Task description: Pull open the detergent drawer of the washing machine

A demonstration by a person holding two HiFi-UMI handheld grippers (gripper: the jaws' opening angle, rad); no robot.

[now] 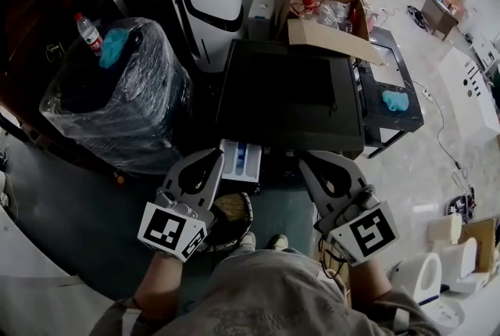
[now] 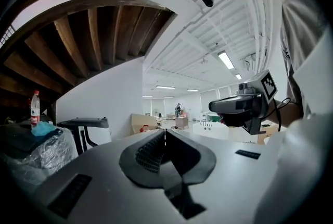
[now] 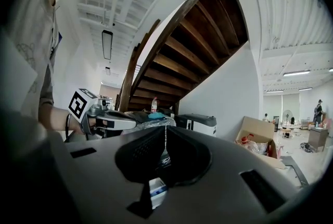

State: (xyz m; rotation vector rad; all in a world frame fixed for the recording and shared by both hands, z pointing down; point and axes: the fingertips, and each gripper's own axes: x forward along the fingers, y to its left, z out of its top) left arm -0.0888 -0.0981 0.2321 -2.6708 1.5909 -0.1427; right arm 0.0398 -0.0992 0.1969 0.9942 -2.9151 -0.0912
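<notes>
The detergent drawer (image 1: 241,160) is already standing out of the washing machine (image 1: 289,92), projecting toward the person from the left end of its front edge. Its white tray with blue compartments is showing in the head view. The left gripper (image 1: 214,157) is hovering just beside the drawer's left side with its claw pressed together on nothing, the ribbed pads meeting in a thin line in the left gripper view. Whether it is touching the tray cannot be told from above. The right gripper (image 1: 306,162) is hovering off the right part of the same front edge, apart from the drawer, its claw likewise pressed together and pinching nothing. Judging by this, the pull is looking done or nearly so, and finishing well is a matter of keeping both claws clear so nothing is knocking the tray back in. If more travel is wanted, the left claw should be hooking the drawer's front lip and drawing straight out along the slot, level, without twisting or bearing down on the extended tray. Much is going unseen. The machine's front panel, the slot and the drawer's pull are lying below the top's front edge, so how far out the tray is sitting cannot be told. The right gripper view is catching only a white-and-blue sliver under its jaws, and the left gripper view is showing no drawer at all.
</notes>
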